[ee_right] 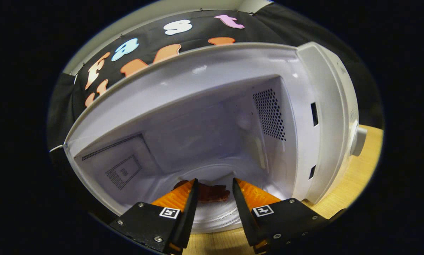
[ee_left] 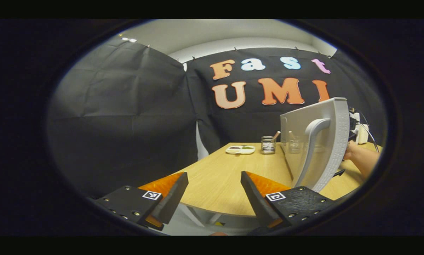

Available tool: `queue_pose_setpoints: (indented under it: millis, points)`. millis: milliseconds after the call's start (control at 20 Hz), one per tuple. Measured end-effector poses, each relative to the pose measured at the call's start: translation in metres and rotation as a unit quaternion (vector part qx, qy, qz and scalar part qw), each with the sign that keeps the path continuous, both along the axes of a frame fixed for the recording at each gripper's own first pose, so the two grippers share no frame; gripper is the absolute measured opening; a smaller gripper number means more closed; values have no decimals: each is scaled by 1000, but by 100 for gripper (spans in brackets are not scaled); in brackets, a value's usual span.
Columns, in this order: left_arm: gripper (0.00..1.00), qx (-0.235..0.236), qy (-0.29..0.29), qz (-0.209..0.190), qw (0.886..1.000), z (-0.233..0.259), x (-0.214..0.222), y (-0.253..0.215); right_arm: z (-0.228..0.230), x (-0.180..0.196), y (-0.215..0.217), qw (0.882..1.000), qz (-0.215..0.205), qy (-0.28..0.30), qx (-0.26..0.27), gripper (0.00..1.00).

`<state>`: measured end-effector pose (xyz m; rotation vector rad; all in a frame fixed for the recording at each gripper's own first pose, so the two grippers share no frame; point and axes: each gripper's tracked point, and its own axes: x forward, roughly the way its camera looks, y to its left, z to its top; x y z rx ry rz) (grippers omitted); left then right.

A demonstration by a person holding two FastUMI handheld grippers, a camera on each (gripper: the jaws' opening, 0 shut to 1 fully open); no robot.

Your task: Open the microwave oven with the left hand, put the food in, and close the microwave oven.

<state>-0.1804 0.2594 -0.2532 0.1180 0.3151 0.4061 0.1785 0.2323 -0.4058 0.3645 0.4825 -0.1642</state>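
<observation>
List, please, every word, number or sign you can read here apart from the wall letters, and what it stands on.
No readable text.
Left gripper, right gripper: a square marker on each finger, a pattern, no words.
Microwave oven: faint marks on its casing, too blurred to read.

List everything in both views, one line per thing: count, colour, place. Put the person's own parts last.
microwave oven: one, white, on the table, cavity open.
microwave door: one, white with a curved handle, swung open at the table's right.
food: one dark reddish piece, on the glass turntable inside the cavity.
table: one, light wood.
palette-like tray: one, white, far side of the table.
glass jars: two, clear, beside the tray; contents unclear.
hand: one, behind the open door.
left gripper: one, open, over the table's near edge.
right gripper: one, open, at the cavity mouth, food between its fingers' line.
</observation>
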Motion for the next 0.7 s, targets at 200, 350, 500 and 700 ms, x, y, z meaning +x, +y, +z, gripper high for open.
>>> queue_pose_setpoints:
  millis: [200, 350, 500, 700]
  points:
    - [88, -30, -11, -35, 999, -1, 26, -25, 32, -30, -8, 999, 34, -27, -29, 66]
    - [90, -35, -15, -55, 998, 1, 38, -41, 56, -54, -17, 997, 63, -35, -24, 70]
    - [89, -45, -17, -61, 997, 1, 38, -53, 97, -72, -42, 992, 85, -69, -62, 80]
    - [89, -69, -24, -78, 994, -1, 39, -80, 143, -99, -67, 981, 126, -109, -98, 85]
